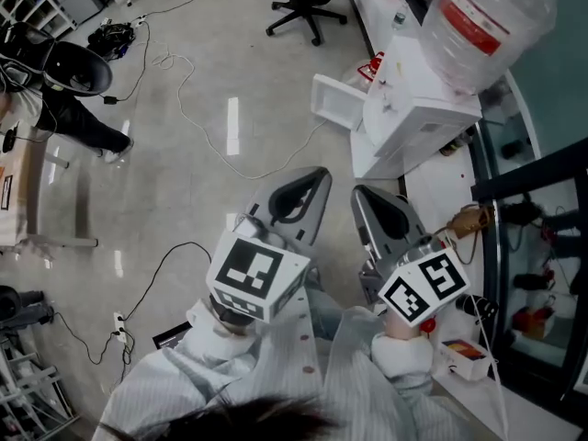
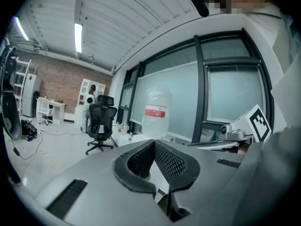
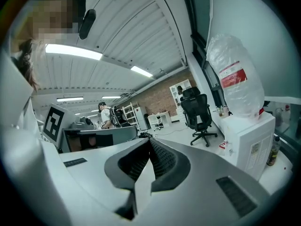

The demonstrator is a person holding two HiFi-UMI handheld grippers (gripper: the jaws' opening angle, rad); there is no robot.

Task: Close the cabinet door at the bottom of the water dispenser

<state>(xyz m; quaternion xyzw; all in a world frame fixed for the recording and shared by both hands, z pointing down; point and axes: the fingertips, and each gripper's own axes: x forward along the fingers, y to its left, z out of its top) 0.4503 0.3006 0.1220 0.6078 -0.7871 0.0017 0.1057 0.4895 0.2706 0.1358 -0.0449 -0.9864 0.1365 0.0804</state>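
We are in the approach step. The door [image 1: 338,102] at the foot of the dispenser [image 1: 418,122] stands open, swung out to the left in the head view, and nothing touches it. Our left gripper [image 1: 319,175] and right gripper [image 1: 356,192] hang side by side, well apart from the door, each with its jaws closed together and empty. Next, we judge, one gripper must go forward and down to the door's outer face and push it shut.
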